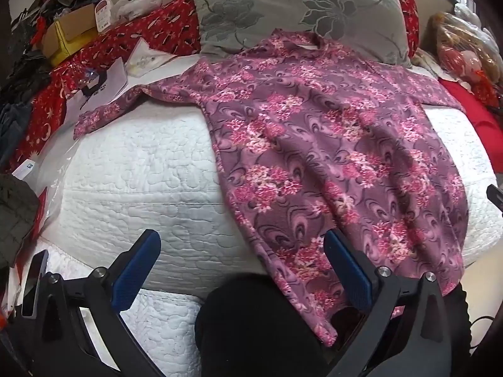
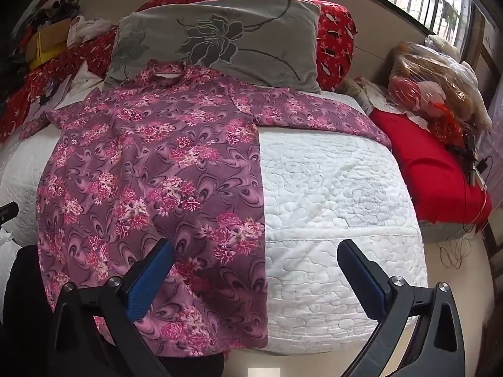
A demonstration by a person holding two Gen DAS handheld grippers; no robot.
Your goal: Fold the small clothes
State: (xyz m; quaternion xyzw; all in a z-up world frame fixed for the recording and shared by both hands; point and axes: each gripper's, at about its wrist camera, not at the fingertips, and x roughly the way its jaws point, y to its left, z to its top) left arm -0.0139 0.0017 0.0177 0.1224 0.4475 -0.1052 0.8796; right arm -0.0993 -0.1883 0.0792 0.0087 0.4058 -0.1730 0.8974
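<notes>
A purple shirt with pink flowers [image 1: 330,144] lies spread flat on a white quilted mattress [image 1: 135,169], collar toward the pillow, both sleeves stretched out sideways. It also shows in the right wrist view [image 2: 151,169], with its hem hanging over the near mattress edge. My left gripper [image 1: 242,251] is open and empty above the near edge, its right finger over the shirt's lower left part. My right gripper [image 2: 256,264] is open and empty, its left finger over the shirt's lower right part, its right finger over bare mattress [image 2: 330,188].
A grey flowered pillow [image 2: 220,37] lies at the head against a red patterned bolster [image 2: 336,40]. Papers and boxes [image 1: 72,34] sit at the far left. A red cushion [image 2: 433,163] and plastic-wrapped bundles [image 2: 433,88] lie to the right. A dark-clothed knee [image 1: 257,323] is at the near edge.
</notes>
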